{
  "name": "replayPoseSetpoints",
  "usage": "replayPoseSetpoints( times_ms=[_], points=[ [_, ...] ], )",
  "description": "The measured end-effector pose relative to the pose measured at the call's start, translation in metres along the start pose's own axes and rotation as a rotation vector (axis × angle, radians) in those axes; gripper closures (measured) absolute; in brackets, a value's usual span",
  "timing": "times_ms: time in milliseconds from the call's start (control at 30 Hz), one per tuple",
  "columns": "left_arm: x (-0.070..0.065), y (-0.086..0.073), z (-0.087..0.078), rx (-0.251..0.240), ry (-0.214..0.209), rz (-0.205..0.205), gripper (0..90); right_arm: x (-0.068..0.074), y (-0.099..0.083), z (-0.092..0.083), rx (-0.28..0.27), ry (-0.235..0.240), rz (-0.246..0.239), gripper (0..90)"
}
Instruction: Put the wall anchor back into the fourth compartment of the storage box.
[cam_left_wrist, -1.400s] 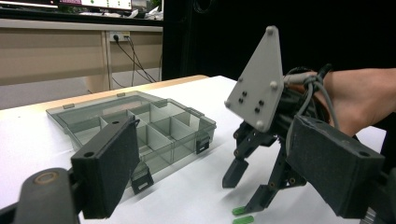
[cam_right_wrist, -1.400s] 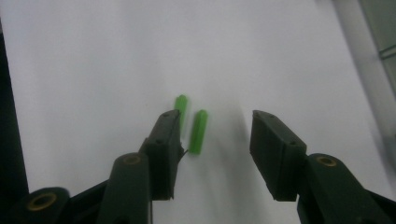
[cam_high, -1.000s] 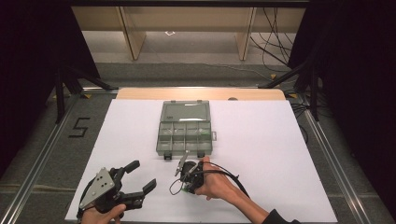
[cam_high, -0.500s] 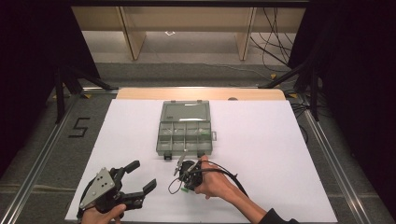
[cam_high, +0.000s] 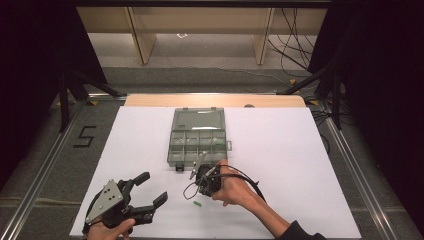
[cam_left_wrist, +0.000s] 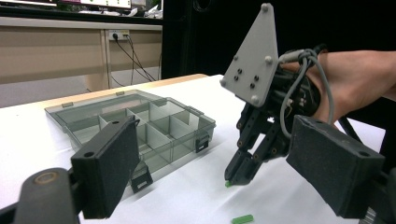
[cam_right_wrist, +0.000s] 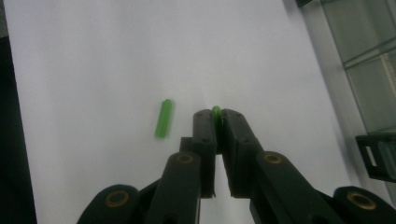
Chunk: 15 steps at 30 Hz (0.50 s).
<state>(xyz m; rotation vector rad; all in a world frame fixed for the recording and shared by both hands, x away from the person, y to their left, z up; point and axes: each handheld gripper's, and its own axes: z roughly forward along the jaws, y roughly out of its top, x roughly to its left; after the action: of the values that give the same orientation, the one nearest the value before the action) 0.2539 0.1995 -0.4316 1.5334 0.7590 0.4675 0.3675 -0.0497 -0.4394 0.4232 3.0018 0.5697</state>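
My right gripper (cam_right_wrist: 215, 122) is clamped on a small green peg (cam_right_wrist: 215, 111), tips down on the white table (cam_high: 300, 165) close to the near edge, just in front of the open compartment box (cam_high: 196, 137), presumably so the carry to a compartment stays short. A second green peg (cam_right_wrist: 164, 118) lies loose just beside it. Left gripper (cam_high: 150, 192), jaws apart and holding nothing, is parked at the near-left corner, out of the way

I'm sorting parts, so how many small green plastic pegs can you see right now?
2: one small green plastic peg is pinched in the right tongs, the other lies loose on the white table beside them. More may be hidden.
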Motion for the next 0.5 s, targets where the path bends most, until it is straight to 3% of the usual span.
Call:
replayPoseSetpoints(
  times_ms=[500],
  points=[
    [0.0, 0.0, 0.0, 0.005, 0.004, -0.002, 15.8, -0.018, -0.002, -0.021, -0.054, -0.047, 0.031, 84.2]
  ],
)
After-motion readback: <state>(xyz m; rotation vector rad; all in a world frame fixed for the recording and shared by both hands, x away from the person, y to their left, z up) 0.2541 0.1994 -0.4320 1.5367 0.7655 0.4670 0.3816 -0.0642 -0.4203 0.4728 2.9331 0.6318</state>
